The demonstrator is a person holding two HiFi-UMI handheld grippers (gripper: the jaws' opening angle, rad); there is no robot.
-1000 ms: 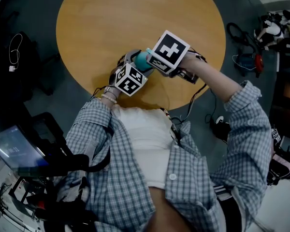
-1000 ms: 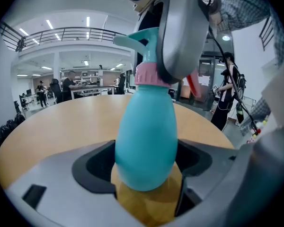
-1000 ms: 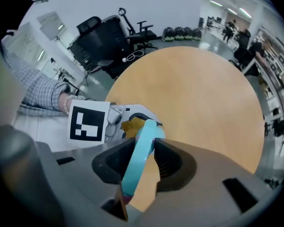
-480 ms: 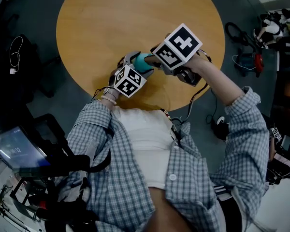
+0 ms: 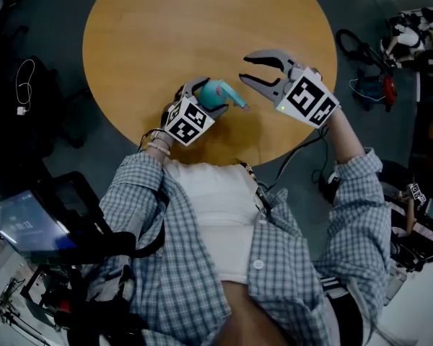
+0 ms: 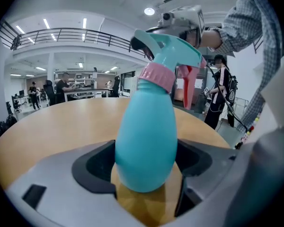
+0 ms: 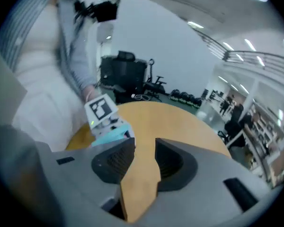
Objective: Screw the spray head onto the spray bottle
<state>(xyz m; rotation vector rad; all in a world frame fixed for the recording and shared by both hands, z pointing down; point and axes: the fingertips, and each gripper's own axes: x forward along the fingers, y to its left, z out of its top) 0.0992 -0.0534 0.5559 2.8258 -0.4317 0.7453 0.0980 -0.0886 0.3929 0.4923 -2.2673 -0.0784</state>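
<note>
While left claw (image 5: pixel 199 96) pinches the spray bottle (image 6: pixel 144 141), right claw (image 5: pixel 247 69) hangs spread, empty, at three o'clock, seemingly between twists; next, regrip the spray head (image 6: pixel 173 51).

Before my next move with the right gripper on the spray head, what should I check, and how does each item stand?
1. Left gripper holds the bottle: ok, its fingers are shut on the lower body.
2. Spray head sits on the neck: ok, with the pink collar below it.
3. Collar screwed fully tight: cannot tell.
4. Right gripper open and empty: ok, only the table shows between its fingers.
5. Right gripper clear of the spray head: ok, apart from it, on its right in the head view.
</note>
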